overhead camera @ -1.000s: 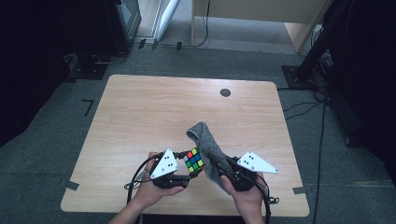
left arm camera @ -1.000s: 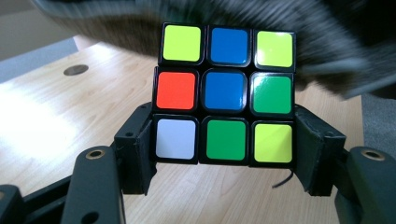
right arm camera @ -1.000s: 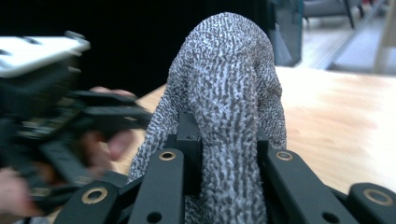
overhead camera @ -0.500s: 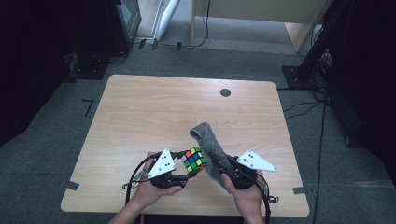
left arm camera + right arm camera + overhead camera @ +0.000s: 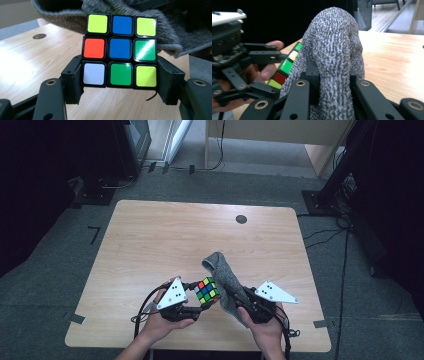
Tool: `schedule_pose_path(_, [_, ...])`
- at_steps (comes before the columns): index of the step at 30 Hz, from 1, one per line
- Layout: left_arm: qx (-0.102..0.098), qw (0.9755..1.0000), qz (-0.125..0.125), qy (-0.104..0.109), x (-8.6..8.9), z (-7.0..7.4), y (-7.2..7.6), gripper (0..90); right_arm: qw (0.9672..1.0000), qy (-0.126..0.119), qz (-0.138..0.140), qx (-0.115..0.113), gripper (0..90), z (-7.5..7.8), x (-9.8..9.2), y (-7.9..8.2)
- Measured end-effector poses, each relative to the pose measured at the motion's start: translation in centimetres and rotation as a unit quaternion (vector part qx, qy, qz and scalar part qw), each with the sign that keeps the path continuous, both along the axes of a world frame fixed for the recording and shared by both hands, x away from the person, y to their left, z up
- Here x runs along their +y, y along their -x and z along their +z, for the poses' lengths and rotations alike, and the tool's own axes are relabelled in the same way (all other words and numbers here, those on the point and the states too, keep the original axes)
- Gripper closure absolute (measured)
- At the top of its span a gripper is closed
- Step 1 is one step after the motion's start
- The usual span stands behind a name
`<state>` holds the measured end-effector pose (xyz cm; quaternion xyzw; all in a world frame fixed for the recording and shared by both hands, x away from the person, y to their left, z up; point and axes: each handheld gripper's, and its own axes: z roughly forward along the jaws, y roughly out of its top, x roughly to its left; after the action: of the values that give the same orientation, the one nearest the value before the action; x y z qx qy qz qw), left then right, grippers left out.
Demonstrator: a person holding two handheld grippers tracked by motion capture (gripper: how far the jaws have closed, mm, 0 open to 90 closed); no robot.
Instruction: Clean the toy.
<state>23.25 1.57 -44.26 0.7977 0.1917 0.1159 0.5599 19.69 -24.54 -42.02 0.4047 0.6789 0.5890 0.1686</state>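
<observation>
The left hand-held gripper [image 5: 200, 301] is clamped tight on the puzzle cube [image 5: 207, 289], its pads pressing the lower row from both sides, and it holds the cube just above the near part of the wooden surface [image 5: 150, 240]. Against the earlier high views, the cube sits in the same spot. Just to its right, the grey cloth [image 5: 223, 274] now leans in closer over the cube's side, touching it. Farther right, the right hand-held gripper [image 5: 239, 304] is closed on a thick fold of that cloth. The shift is slight, so I judge this a wiping stroke under way on the cube, with the left side serving as a steady holder.
</observation>
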Motion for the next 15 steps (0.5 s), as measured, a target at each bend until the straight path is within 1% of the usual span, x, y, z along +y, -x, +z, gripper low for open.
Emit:
schedule_pose_path(1, [0.001, 1.0, 0.001, 0.001, 0.0, 0.0, 0.0, 34.6, 0.9999, 0.002, 0.007, -0.01, 75.0, 0.3, 0.2, 0.2])
schedule_pose_path(3, [0.001, 1.0, 0.001, 0.003, 0.1, -0.1, 0.0, 34.5, 0.9995, 0.002, 0.021, -0.022, 74.9, 0.9, 0.7, 0.6])
schedule_pose_path(5, [-0.007, 1.0, 0.006, -0.002, 0.0, -0.1, 0.0, 34.5, 0.9994, 0.004, 0.021, -0.027, 74.8, 1.0, 0.8, 0.7])
schedule_pose_path(6, [-0.01, 0.9999, 0.011, -0.008, -0.1, -0.1, 0.1, 34.5, 0.9995, 0.003, 0.021, -0.022, 74.8, 0.9, 0.7, 0.6])
schedule_pose_path(7, [-0.011, 0.9998, 0.014, -0.009, -0.1, -0.2, 0.1, 34.6, 0.9998, 0.002, 0.016, -0.01, 74.8, 0.6, 0.5, 0.3])
schedule_pose_path(8, [-0.009, 0.9998, 0.018, -0.009, -0.2, -0.2, 0.1, 34.5, 0.9999, 0.006, 0.01, -0.005, 74.8, 0.3, 0.3, 0.1])
schedule_pose_path(9, [-0.007, 0.9998, 0.019, -0.008, -0.1, -0.3, 0.1, 34.5, 0.9999, 0.007, 0.001, 0.009, 74.9, -0.1, 0.1, -0.2])
schedule_pose_path(10, [-0.006, 0.9997, 0.021, -0.008, -0.1, -0.3, 0.1, 34.5, 0.9998, 0.001, -0.002, 0.02, 74.9, -0.3, -0.1, -0.3])
schedule_pose_path(11, [-0.007, 0.9997, 0.023, -0.009, -0.1, -0.4, 0.1, 34.5, 0.9997, -0.004, 0.0, 0.023, 74.9, -0.4, -0.1, -0.4])
schedule_pose_path(13, [-0.008, 0.9996, 0.026, -0.005, -0.1, -0.4, 0.1, 34.5, 0.9999, 0.001, 0.006, 0.013, 74.9, 0.0, 0.2, -0.1])
schedule_pose_path(15, [-0.006, 0.9997, 0.025, -0.002, 0.0, -0.3, 0.1, 34.5, 0.9997, -0.005, 0.022, -0.001, 74.8, 0.6, 0.6, 0.3])
